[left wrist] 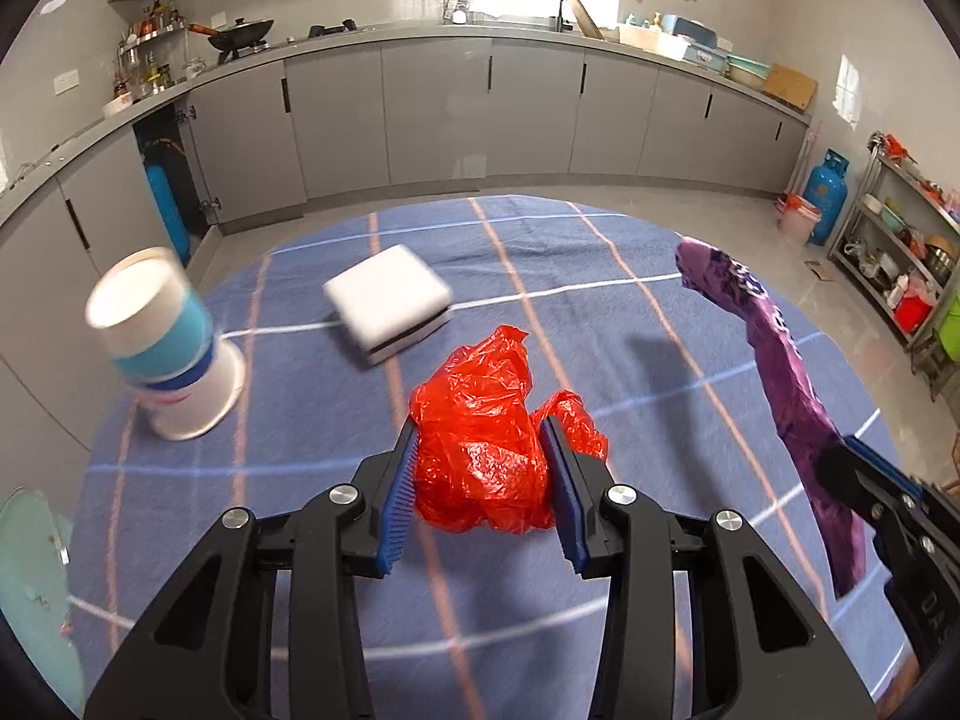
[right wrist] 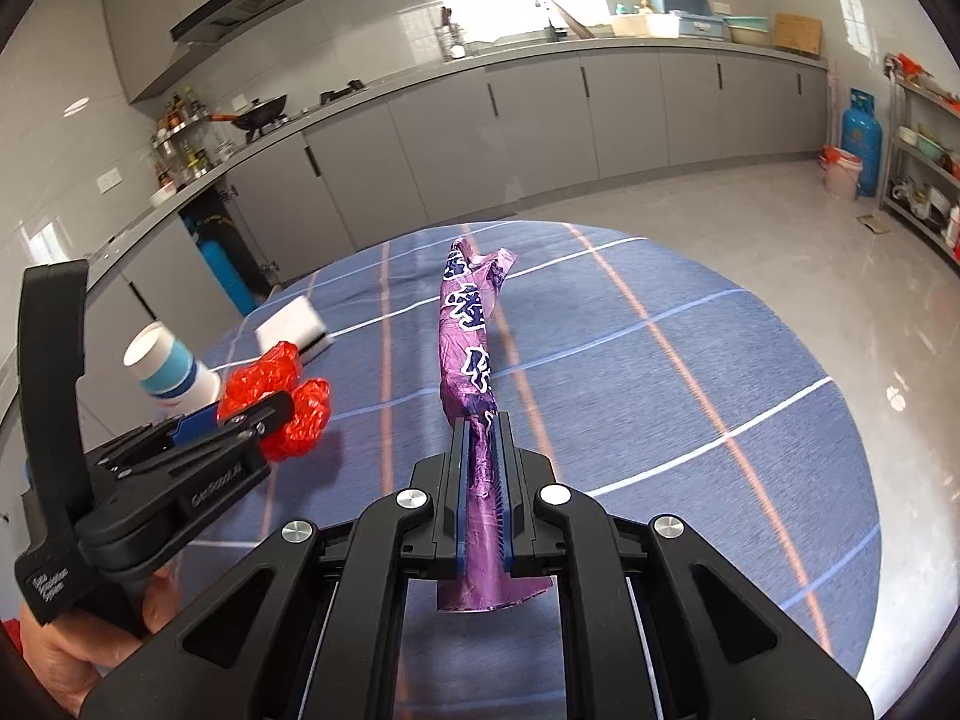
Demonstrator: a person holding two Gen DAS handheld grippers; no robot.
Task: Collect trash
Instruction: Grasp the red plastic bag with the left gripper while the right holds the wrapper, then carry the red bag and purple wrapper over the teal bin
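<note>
Left gripper [left wrist: 480, 468]: pads clamp red bag [left wrist: 480, 450], lifted off cloth [left wrist: 600, 330].
Right gripper [right wrist: 483, 462]: closed tight on purple wrapper [right wrist: 468, 348].

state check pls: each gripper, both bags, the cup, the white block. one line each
left gripper: shut on the red plastic bag
red plastic bag: crumpled, pinched between the pads
right gripper: shut on the purple wrapper
purple wrapper: twisted long, held near one end, sticking out forward
paper cup: tilted, mouth towards the camera, blurred
white block: lying flat on the blue tablecloth, untouched
</note>
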